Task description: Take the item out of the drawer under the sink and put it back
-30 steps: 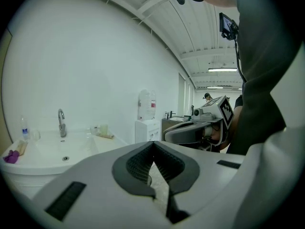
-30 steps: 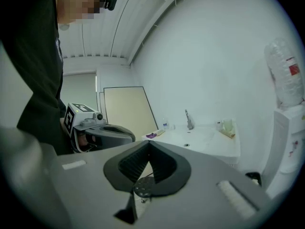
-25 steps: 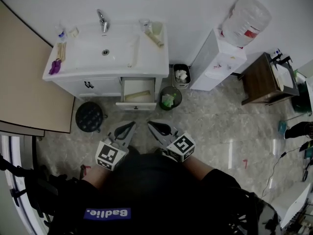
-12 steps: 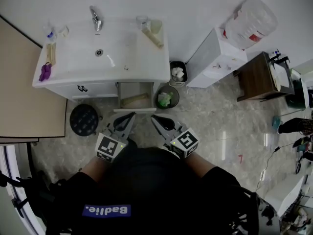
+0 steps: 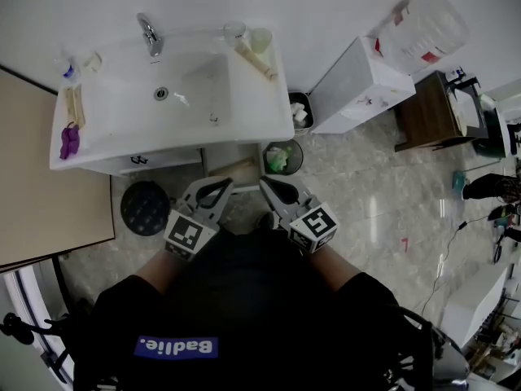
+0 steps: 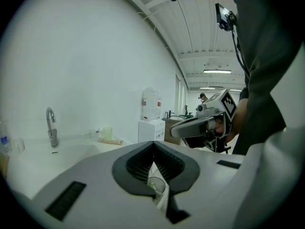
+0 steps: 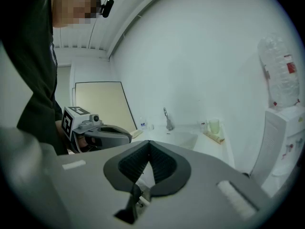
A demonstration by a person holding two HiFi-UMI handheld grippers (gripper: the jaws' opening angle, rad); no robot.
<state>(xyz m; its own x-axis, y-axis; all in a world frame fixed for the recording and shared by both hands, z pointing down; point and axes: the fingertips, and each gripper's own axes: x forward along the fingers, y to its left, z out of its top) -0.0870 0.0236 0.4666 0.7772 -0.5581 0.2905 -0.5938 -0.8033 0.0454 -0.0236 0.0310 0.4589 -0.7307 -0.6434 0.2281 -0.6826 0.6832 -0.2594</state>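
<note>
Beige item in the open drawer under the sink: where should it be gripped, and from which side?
Probably across the middle of the beige item, coming from above and the front. It is long and narrow, lying flat and slightly slanted across the drawer, so its short width is easiest to pinch, and the sink counter overhangs the drawer's back.
</note>
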